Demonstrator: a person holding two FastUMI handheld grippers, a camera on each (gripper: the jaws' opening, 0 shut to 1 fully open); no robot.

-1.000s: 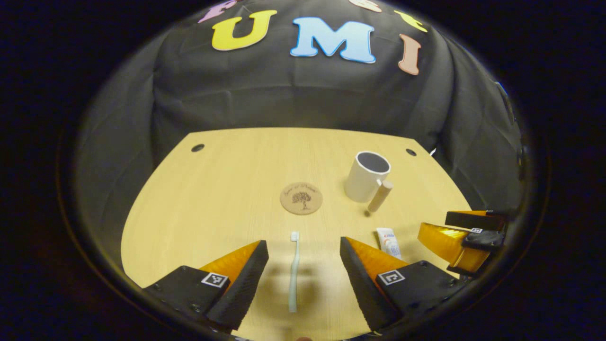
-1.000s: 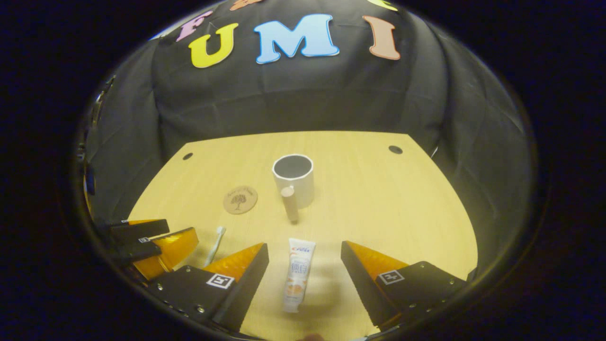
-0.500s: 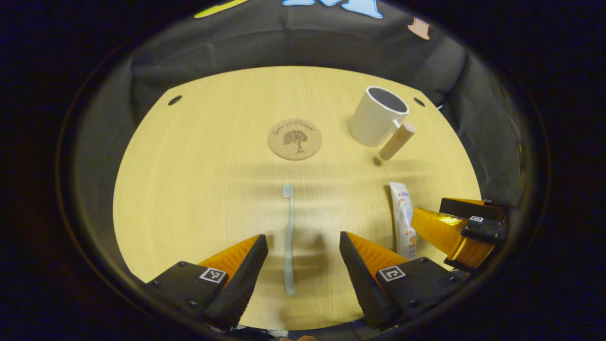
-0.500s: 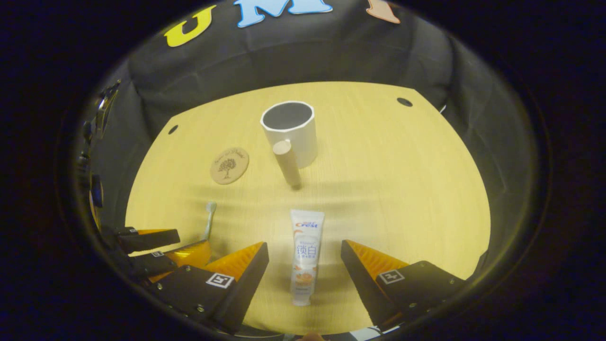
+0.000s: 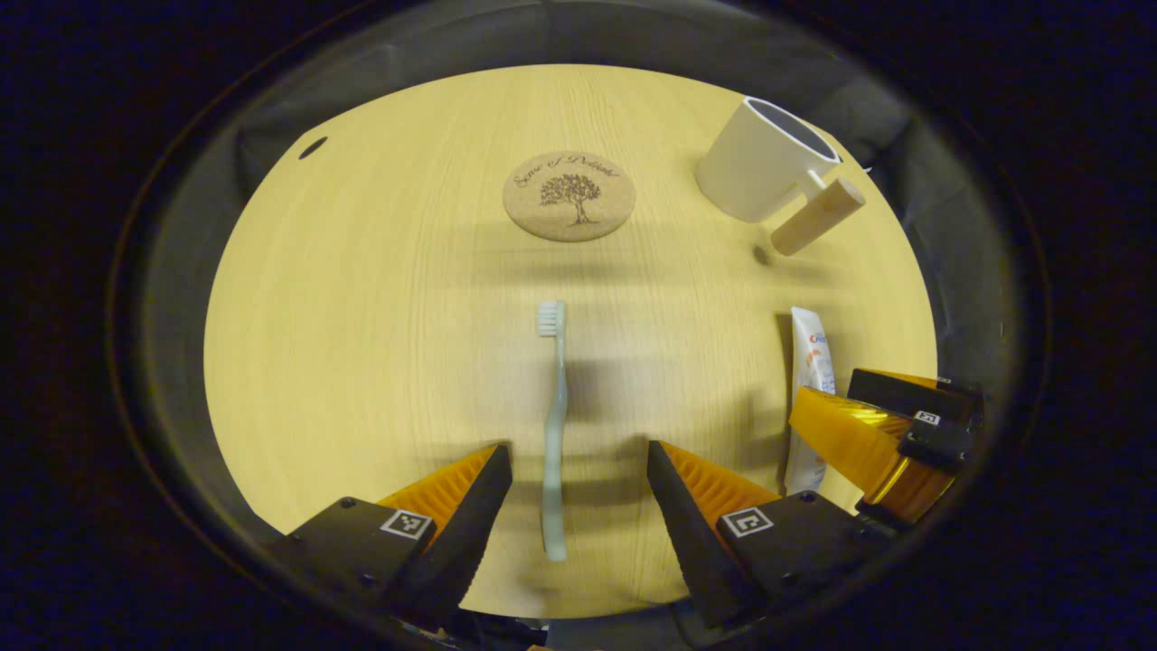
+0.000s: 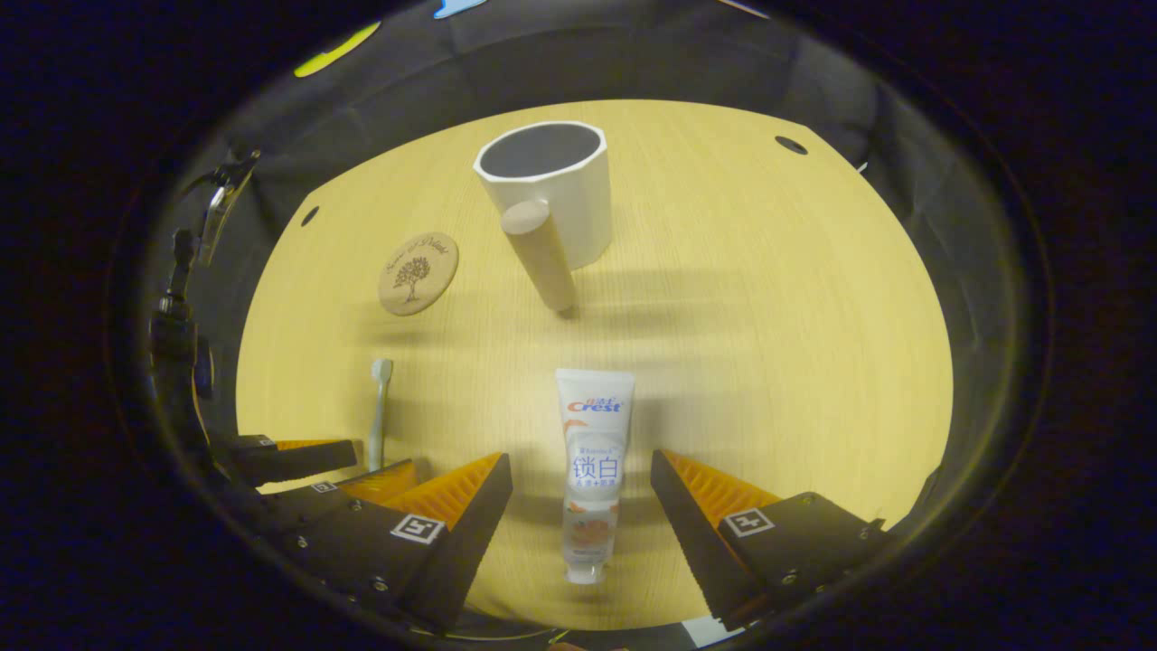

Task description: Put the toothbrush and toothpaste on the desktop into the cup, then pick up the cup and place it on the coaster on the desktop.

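In the left gripper view we are holding the left gripper [image 5: 578, 493] low in the frame with its fingers spread wide, and the toothbrush [image 5: 553, 425] is lying flat on the desktop [image 5: 362, 316] between them, touching neither finger. Its bristle end is pointing up toward the middle of the frame, its handle end sitting between the fingertips. Above it, in the upper centre, the round coaster [image 5: 569, 195] is lying bare. In the upper right the cup [image 5: 759, 161] is standing with its wooden handle [image 5: 817, 217] sticking out toward the lower right. At the right edge the other gripper is reaching in beside the toothpaste [image 5: 809, 380], partly covering the tube's lower end.

In the right gripper view we are holding the right gripper [image 6: 578, 506] with its fingers wide apart as well, and the toothpaste [image 6: 592, 470] is lying between them, cap end nearest the bottom of the frame, clear of both fingers. The cup [image 6: 547, 194] is standing in the upper centre, open mouth up, its handle [image 6: 540, 253] pointing down toward the tube. The coaster [image 6: 418, 273] is lying to the cup's left, well apart from it, and the toothbrush [image 6: 379, 411] is lying at the lower left, just above the left gripper [image 6: 334, 470].
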